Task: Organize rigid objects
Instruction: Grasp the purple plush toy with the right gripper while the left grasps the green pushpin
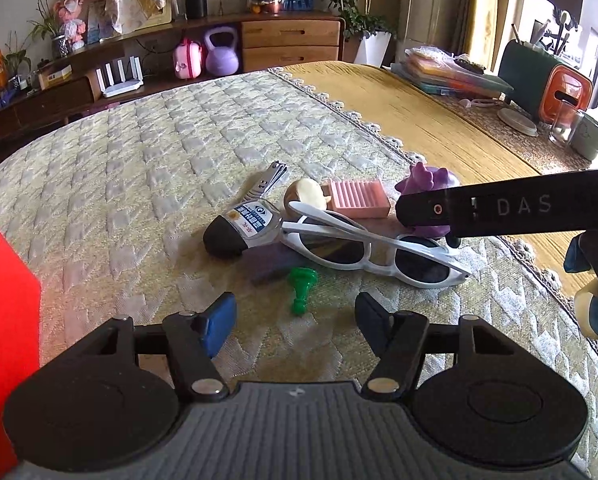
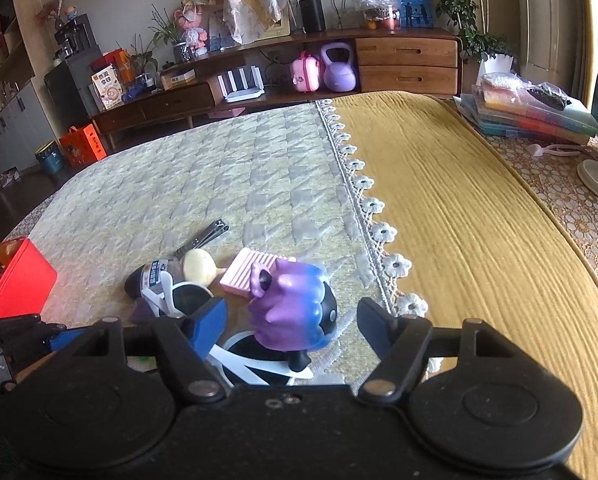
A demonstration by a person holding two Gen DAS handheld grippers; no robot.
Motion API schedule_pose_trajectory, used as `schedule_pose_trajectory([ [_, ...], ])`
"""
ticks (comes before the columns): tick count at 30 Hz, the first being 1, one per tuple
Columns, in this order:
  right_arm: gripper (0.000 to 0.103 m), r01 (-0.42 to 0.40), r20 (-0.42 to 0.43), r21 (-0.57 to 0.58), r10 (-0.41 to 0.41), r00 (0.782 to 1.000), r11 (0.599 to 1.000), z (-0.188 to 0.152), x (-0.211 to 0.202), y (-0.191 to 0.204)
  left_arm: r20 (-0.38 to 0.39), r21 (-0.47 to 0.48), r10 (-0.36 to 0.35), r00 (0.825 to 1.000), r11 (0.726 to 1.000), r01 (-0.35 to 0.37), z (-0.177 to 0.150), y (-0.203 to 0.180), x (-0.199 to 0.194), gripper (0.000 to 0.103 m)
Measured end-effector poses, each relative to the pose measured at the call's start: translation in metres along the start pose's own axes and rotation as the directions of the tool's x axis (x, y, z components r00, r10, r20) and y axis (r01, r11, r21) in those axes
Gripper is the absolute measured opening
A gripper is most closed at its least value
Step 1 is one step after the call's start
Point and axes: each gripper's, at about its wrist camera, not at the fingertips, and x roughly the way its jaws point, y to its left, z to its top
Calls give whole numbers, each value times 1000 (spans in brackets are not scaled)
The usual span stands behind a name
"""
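Observation:
A small pile lies on the quilted mat (image 1: 139, 160): white sunglasses (image 1: 371, 248), a clear bottle with a black cap (image 1: 243, 228), a nail clipper (image 1: 273, 178), a cream bulb-shaped piece (image 1: 307, 194), a pink ridged block (image 1: 359, 198) and a purple toy figure (image 1: 427, 178). A green chess pawn (image 1: 301, 288) lies just ahead of my open left gripper (image 1: 295, 320), between its fingertips and untouched. My right gripper (image 2: 291, 322) straddles the purple toy (image 2: 291, 308), with a gap on each side. One of its black fingers (image 1: 499, 210) crosses the left wrist view.
A red box (image 1: 3, 340) stands at the left edge of the mat, also seen as the red box (image 2: 19, 280). To the right lies a yellow cloth (image 2: 459, 220) with a lace border. Stacked books (image 2: 531, 116), a green mug (image 1: 591, 140) and a plate (image 1: 517, 122) sit far right.

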Motion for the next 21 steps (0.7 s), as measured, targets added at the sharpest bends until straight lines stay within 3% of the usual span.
schedule_pose_trajectory([
  [6,59,5,-2,-10,-5,1000,1000,0,5,3,15,25,-13,1000,1000,12,3,-5,2,35],
  [12,51,24,7,-11,-24,1000,1000,0,4,3,23,31,-21,1000,999,20,5,-5,3,15],
  [21,50,34,22,-4,-34,999,999,-2,-1,5,25,31,-21,999,999,20,6,-2,3,13],
])
